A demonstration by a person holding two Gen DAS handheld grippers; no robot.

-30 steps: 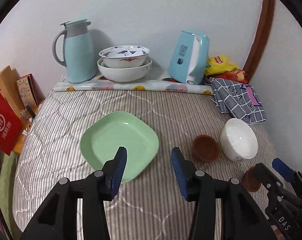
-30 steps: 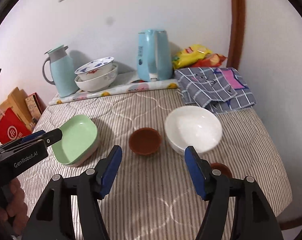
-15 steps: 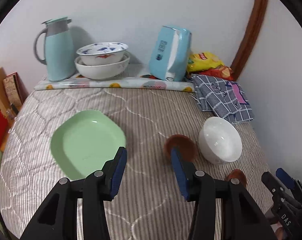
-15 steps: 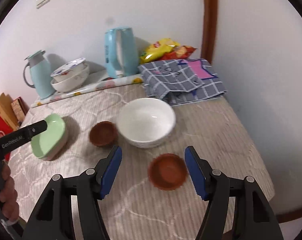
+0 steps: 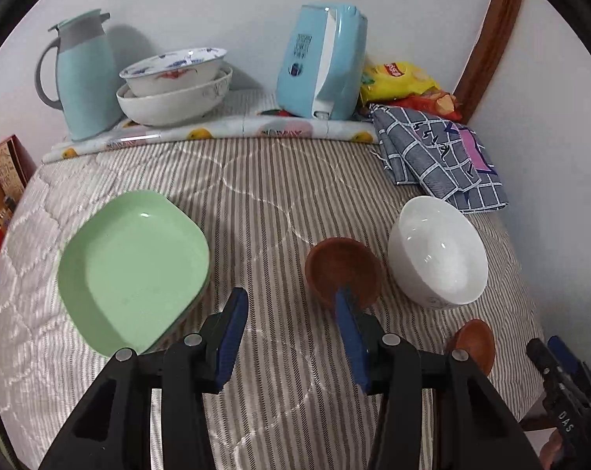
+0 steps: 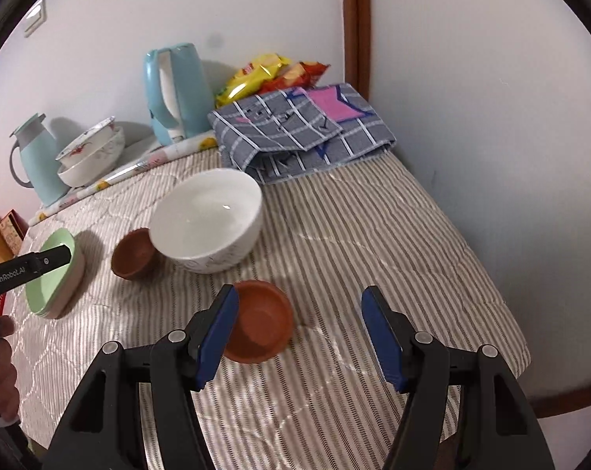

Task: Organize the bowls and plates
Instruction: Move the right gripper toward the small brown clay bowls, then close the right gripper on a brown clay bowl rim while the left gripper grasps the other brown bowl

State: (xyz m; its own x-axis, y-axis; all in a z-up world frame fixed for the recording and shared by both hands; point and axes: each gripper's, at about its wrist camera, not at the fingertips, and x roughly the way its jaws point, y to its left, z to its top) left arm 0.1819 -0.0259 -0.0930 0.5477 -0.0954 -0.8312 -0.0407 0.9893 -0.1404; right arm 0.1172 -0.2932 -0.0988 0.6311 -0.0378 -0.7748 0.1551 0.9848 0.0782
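**Two open grippers near two small bowls, on soft cloth**

The right gripper (image 6: 299, 327) hangs with its jaws spread and nothing between the pads; the near brown bowl (image 6: 258, 321) sits just past its left finger, at about ten o'clock from the gap, so a close here would likely pinch only one wall and tip it. The left gripper (image 5: 291, 333) is likewise released, and its right finger overlaps the far brown bowl (image 5: 342, 266) at one o'clock. That bowl stands just beside the white bowl (image 5: 436, 252), so a sideways nudge could knock the two together. The green plates (image 5: 133, 268) lie at ten o'clock from the left gripper, stacked. The quilted cloth (image 6: 373, 243) looks soft, so a bowl set down may rock.
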